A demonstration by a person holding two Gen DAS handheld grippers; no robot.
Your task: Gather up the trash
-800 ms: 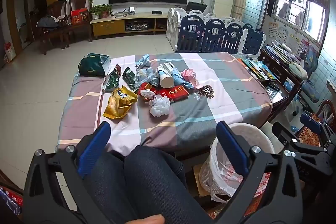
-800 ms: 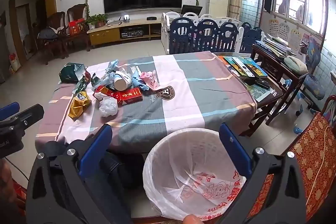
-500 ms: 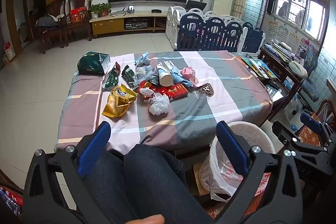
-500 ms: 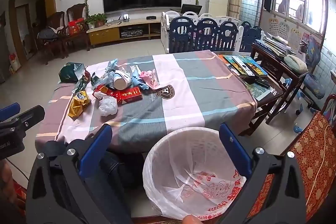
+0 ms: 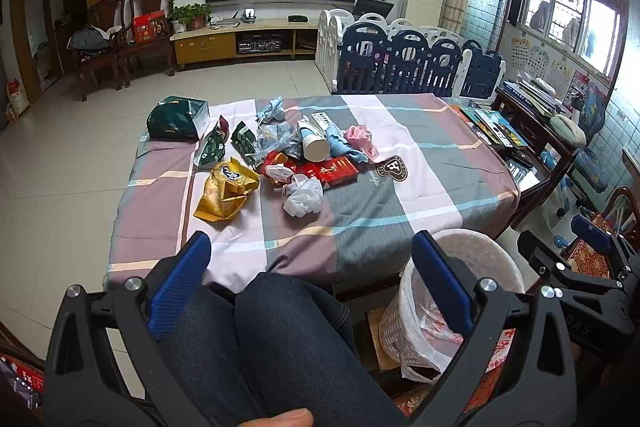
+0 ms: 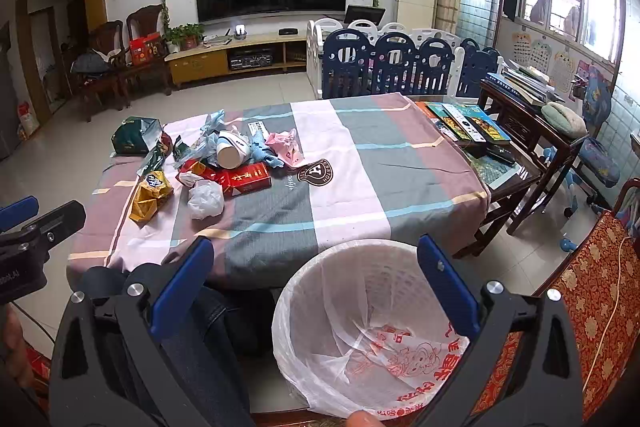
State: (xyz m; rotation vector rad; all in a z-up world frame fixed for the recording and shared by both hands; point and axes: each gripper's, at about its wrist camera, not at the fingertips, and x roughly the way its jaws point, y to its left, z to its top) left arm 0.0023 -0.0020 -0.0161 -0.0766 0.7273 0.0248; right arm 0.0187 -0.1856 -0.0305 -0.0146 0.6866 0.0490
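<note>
A pile of trash lies on the left half of the table: a crumpled white bag (image 5: 303,195) (image 6: 205,199), a yellow snack bag (image 5: 226,190) (image 6: 151,193), a red box (image 5: 334,171) (image 6: 247,179), a white paper cup (image 5: 313,143) (image 6: 231,151) and a green pouch (image 5: 176,118). A white bin with a plastic liner (image 6: 372,323) (image 5: 452,303) stands on the floor below the table's near edge. My left gripper (image 5: 310,283) is open and empty above the person's knees. My right gripper (image 6: 316,287) is open and empty over the bin.
The striped cloth covers the table (image 5: 420,183). Books lie on a side table (image 6: 472,127) at the right. A red patterned chair (image 6: 588,307) stands right of the bin. A playpen fence (image 5: 412,67) is behind the table.
Both views have shifted very slightly; the table sits a touch lower in the left wrist view. Both grippers stay open and empty.
</note>
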